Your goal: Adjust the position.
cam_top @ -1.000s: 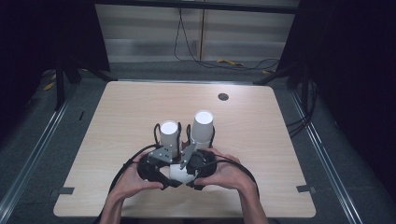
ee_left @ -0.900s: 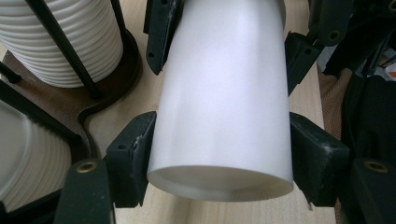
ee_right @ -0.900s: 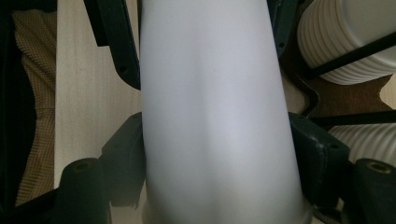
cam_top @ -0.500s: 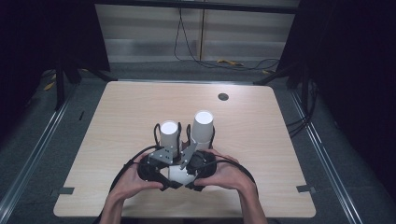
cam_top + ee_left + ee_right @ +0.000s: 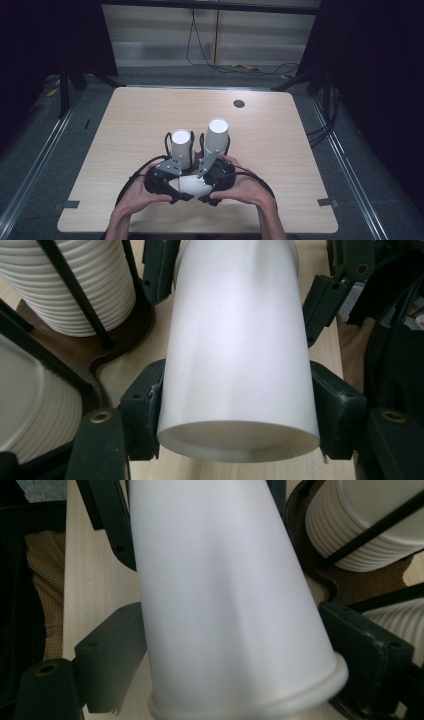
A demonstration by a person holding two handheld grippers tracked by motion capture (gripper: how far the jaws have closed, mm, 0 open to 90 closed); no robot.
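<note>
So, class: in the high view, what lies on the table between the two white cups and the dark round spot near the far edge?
Nothing: between the cups and the spot, bare wooden table shows in the high view.

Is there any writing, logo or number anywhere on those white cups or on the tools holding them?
No readable text anywhere.
Left tool's cup: plain white, no print.
Right tool's cup: plain white, no print.
Ribbed cup stacks: only ridges, no lettering.
Left tool and right tool: black, with no label that can be made out.
Table: bare wood, only a dark round hole.
</note>
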